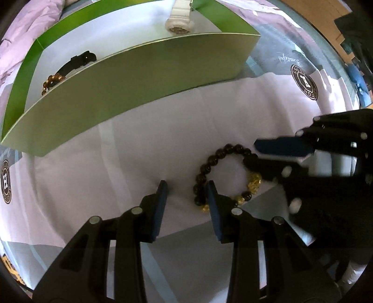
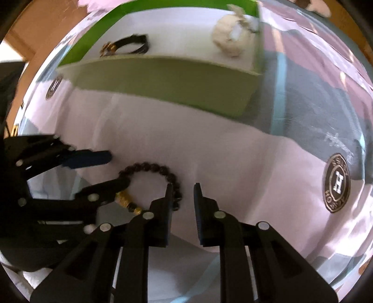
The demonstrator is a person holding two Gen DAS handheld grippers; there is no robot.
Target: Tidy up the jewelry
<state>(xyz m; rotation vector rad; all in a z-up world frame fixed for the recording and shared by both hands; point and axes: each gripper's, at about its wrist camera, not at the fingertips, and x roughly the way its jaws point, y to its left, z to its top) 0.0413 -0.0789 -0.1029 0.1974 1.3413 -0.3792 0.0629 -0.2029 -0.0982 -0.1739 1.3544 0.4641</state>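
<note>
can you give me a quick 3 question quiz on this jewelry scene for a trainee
1. True or false: the dark bead bracelet lies inside the green box.
2. Which item sits in the box? A) white watch B) silver ring C) red necklace
3. Fill in: both the left gripper and the right gripper are ____.

Key:
1. False; it lies on the cloth outside the box.
2. A
3. open

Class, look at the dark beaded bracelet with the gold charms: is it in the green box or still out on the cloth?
Out. The beaded bracelet lies on the cloth, in front of the green box, between the two claws.
</note>
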